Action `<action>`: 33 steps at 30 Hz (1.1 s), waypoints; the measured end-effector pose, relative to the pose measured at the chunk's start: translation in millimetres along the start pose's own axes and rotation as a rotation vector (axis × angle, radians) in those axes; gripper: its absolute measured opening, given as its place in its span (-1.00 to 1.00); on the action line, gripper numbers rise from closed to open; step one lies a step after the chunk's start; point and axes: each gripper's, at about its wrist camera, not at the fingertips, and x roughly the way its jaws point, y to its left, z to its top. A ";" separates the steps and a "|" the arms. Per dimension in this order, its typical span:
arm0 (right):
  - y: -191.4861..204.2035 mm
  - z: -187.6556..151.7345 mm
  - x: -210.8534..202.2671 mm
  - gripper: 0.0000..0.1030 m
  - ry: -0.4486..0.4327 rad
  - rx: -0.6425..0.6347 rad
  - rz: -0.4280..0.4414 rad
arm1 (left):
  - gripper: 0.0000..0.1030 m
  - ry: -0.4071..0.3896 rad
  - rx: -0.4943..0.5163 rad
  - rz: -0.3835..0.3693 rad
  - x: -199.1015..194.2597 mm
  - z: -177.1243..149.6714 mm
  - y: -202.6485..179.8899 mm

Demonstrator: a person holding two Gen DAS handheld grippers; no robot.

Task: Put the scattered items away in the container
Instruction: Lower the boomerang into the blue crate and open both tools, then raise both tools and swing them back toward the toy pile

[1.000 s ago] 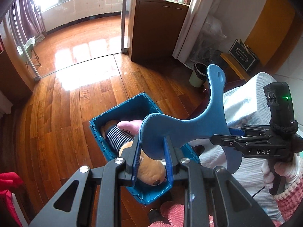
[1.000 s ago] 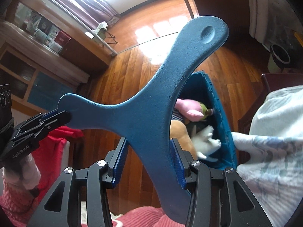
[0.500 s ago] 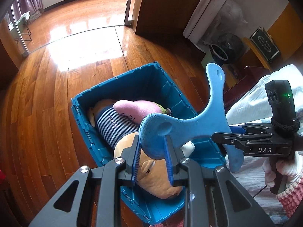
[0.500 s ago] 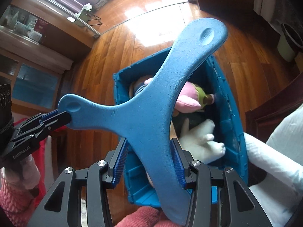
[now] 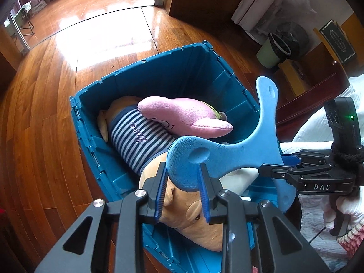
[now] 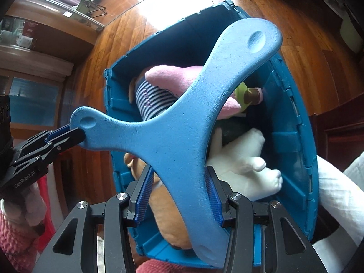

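A blue three-armed foam boomerang (image 5: 250, 150) (image 6: 177, 125) hangs just above the open blue crate (image 5: 141, 64) (image 6: 107, 95). My left gripper (image 5: 182, 173) grips one rounded arm end; its jaws are beginning to open, with the pads still touching the foam. My right gripper (image 6: 179, 175), shut on another arm, shows side-on in the left wrist view (image 5: 270, 165). The third arm points away over the crate. Inside lie a tan plush dog in a striped shirt (image 5: 136, 136), a pink plush (image 5: 182, 116) and a white plush (image 6: 245, 159).
The crate stands on a glossy wooden floor (image 5: 45, 113). White bedding (image 5: 318, 132) borders it on the right, beside a dark wooden frame. A pale green bin (image 5: 270, 54) and a dark cabinet (image 5: 204, 0) stand beyond. Hands in pink knitted sleeves (image 6: 13, 238) hold the grippers.
Both grippers have dropped together with the boomerang, from well above the floor to just over the crate, which now fills the views. The grips on both arms look unchanged.
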 end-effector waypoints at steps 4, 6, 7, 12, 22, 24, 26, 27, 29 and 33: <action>-2.6 5.9 -1.1 -0.12 0.010 0.003 -0.054 | -0.47 0.025 0.011 0.028 6.8 8.1 -1.1; -2.4 7.3 -3.8 -0.12 0.011 0.004 -0.053 | -0.45 0.026 0.023 0.037 4.5 11.2 -3.8; -0.4 6.7 -6.2 -0.12 0.012 -0.003 -0.060 | -0.39 0.025 0.026 0.043 2.5 12.3 -4.7; 11.4 -1.9 -23.0 -0.12 0.015 -0.036 -0.087 | 0.27 -0.005 0.029 0.056 -18.6 16.7 -11.9; 59.1 -51.6 -114.9 -0.12 -0.079 -0.024 -0.142 | 0.27 -0.088 0.098 0.090 -118.3 13.0 -53.4; 71.6 -63.5 -135.2 -0.12 -0.106 -0.025 -0.161 | 0.27 -0.098 0.118 0.087 -138.6 9.1 -61.5; 83.0 -76.5 -155.4 -0.12 -0.136 -0.025 -0.184 | 0.27 -0.106 0.134 0.081 -158.2 3.6 -67.3; 89.7 -84.3 -167.5 -0.12 -0.152 -0.024 -0.200 | 0.27 -0.109 0.143 0.078 -167.6 0.7 -70.1; 97.5 -98.5 -189.0 -0.12 -0.184 -0.010 -0.210 | 0.27 -0.114 0.164 0.072 -187.3 -5.3 -76.7; 111.7 -129.8 -238.3 -0.10 -0.248 0.024 -0.243 | 0.27 -0.121 0.207 0.057 -227.4 -15.5 -92.9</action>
